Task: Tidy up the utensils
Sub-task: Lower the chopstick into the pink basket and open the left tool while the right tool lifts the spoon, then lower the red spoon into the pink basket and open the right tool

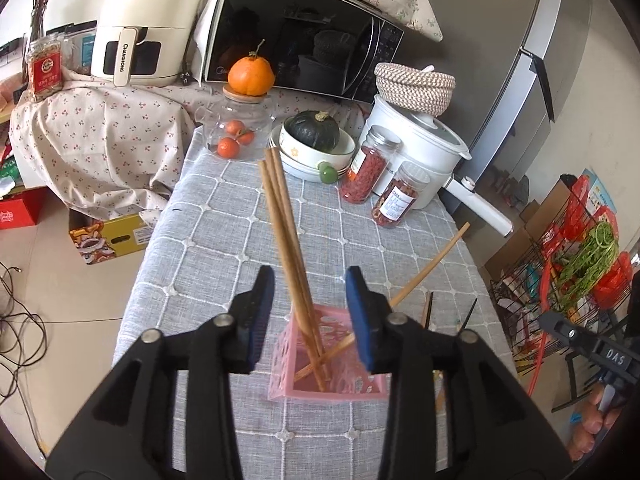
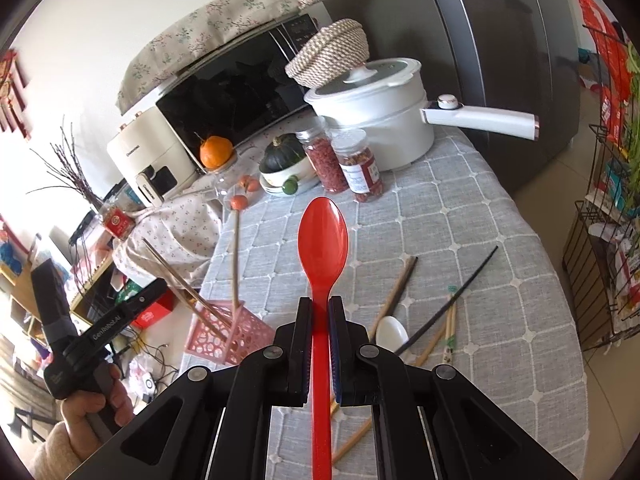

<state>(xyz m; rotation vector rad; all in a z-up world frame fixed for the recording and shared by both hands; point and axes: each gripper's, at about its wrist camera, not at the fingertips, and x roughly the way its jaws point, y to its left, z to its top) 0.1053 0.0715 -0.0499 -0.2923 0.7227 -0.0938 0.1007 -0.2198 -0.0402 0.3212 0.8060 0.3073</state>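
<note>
Here, left wrist view:
Left tool (image 1: pixel 310 312): jaws apart, nothing pressed between the pads, poised over the pink holder (image 1: pixel 328 354).
Wooden chopsticks (image 1: pixel 286 240): standing in the holder, leaning away; one more slanting out to the right.
Handling: light, stiff, smooth sticks, likely to roll; best pinched mid-shaft.
Holder: light perforated plastic near the table (image 1: pixel 224 240) front edge, probably easy to tip.

Right wrist view:
Right tool (image 2: pixel 320 312): closed narrow on the red spoon (image 2: pixel 323 240), gripped on the handle, bowl pointing forward.
Handling: light, rigid, slick plastic; might swivel in the pads.
Loose pieces: white spoon (image 2: pixel 390 330), black chopstick (image 2: pixel 456 298), more chopsticks lying just beside.
Room: open cloth mid-table; jars (image 2: pixel 344 164) and pot (image 2: pixel 372 120) crowd the far end.
</note>
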